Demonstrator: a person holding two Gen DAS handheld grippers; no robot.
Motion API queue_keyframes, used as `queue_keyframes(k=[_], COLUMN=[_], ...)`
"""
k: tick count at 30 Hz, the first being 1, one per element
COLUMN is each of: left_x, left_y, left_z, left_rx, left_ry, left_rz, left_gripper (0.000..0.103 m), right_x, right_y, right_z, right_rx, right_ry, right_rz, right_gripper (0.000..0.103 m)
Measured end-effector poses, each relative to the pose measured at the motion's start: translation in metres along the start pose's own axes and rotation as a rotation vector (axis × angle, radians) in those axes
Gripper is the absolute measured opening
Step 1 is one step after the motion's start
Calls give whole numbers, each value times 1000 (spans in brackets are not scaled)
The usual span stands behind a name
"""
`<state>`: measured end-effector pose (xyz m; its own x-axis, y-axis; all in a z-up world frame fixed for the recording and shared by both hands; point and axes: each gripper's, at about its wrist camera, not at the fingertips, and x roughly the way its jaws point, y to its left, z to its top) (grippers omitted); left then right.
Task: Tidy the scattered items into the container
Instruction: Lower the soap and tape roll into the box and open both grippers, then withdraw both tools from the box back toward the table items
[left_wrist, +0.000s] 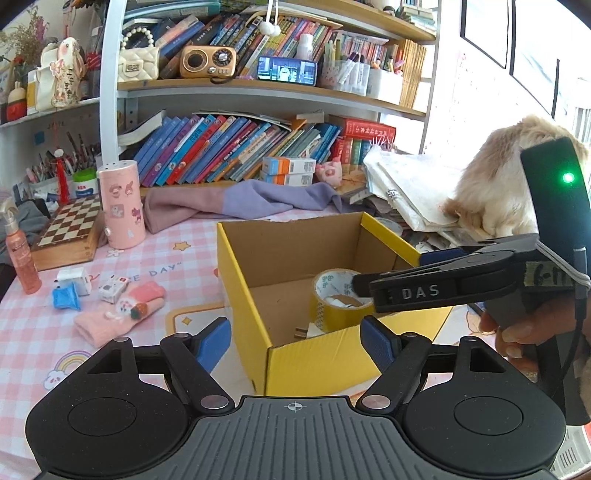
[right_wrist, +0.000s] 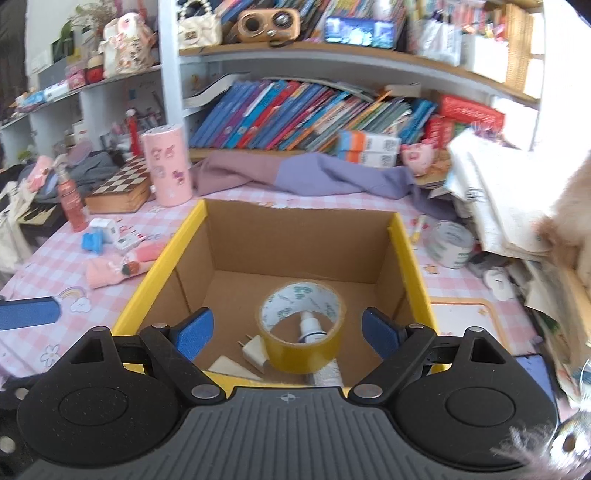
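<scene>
Both tools stand apart and empty at the yellow box on the desk.

Left wrist view: the left tool (left_wrist: 295, 341) has its blue pads spread wide with nothing between them, just before the near corner of the yellow cardboard box (left_wrist: 251, 295); the right tool (left_wrist: 391, 280), held in a hand (left_wrist: 517, 332), reaches in over the box from the right, above a roll of yellow tape (left_wrist: 334, 304) lying inside; a pink glove (left_wrist: 122, 310), a blue clip (left_wrist: 66, 295) and two small white boxes (left_wrist: 110, 288) lie loose on the pink checked desk (left_wrist: 37, 332), left of the box.
Right wrist view: the right tool (right_wrist: 288, 330) is likewise open and empty over the box's near rim; inside lie the tape, a small white bottle (right_wrist: 308, 328) within its ring, and a white plug (right_wrist: 253, 350) beside it; a second roll of tape (right_wrist: 452, 243) sits on the desk right of the box.
</scene>
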<state>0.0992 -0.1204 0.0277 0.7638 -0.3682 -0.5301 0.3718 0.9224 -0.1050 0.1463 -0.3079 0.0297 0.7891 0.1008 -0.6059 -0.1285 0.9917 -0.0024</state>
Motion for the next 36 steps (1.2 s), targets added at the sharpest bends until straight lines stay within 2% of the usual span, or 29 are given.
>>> queue_keyframes(k=[11, 20, 27, 36], left_x=[-33, -51, -63, -76], left_y=[34, 60, 69, 78], left_z=[-18, -36, -51, -69], left_rx=[-12, -23, -14, -19], left_ry=[9, 46, 79, 117], left_rz=[-1, -10, 3, 8], left_gripper=[79, 79, 79, 79], right_x=[-35, -53, -64, -71], right_y=[25, 65, 90, 121], right_z=[-32, -64, -80, -101], right_rx=[98, 127, 132, 134], right_ry=[-24, 24, 29, 68], right_rz=[-87, -107, -123, -105], right_gripper=[83, 81, 75, 70])
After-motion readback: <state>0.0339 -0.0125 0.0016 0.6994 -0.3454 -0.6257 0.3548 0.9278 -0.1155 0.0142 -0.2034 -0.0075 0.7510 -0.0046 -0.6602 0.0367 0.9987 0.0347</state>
